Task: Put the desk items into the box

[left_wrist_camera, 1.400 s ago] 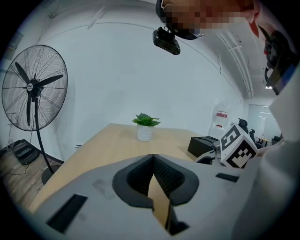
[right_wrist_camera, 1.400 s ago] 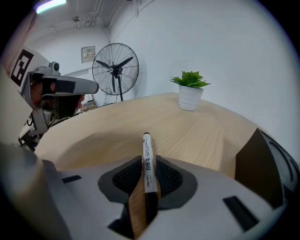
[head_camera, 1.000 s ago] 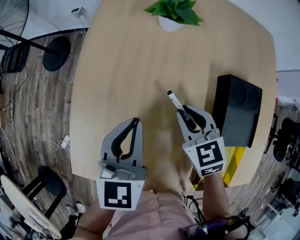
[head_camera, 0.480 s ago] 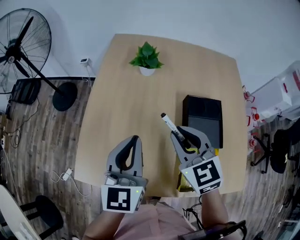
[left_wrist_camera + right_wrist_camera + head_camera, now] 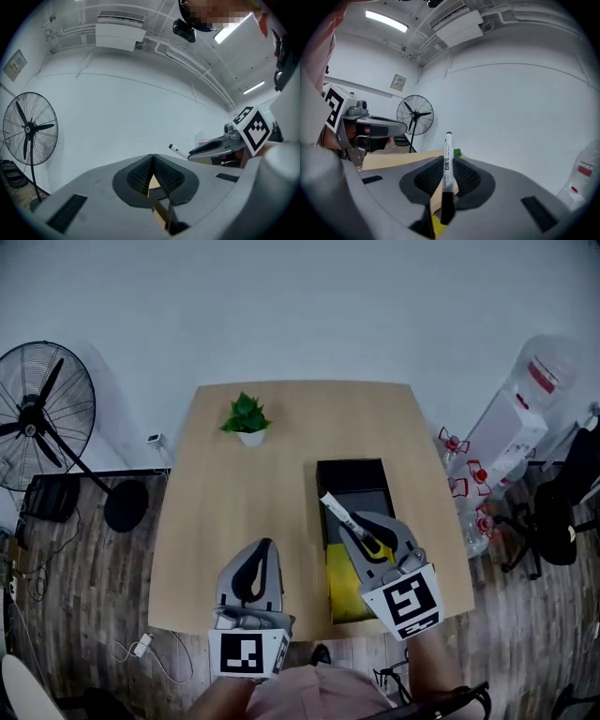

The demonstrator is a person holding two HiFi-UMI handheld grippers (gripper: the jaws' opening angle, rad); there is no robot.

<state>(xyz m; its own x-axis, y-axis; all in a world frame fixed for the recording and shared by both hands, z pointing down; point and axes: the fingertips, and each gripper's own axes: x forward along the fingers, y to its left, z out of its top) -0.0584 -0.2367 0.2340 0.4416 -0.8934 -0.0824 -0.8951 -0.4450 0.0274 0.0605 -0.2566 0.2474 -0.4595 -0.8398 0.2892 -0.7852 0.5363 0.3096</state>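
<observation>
Pale wooden worktop (image 5: 234, 512) carries a black box (image 5: 352, 474); above it the right gripper (image 5: 354, 524) clamps a white marker (image 5: 336, 510) (one end poking forward), while the left gripper (image 5: 265, 546) is pinched together, empty.

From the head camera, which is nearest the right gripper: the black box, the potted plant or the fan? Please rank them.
1. The black box: on the table, just ahead of the right gripper, which holds a marker.
2. The potted plant: near the table's far edge, to the left.
3. The fan: on the floor, beyond the table's left side.
</observation>
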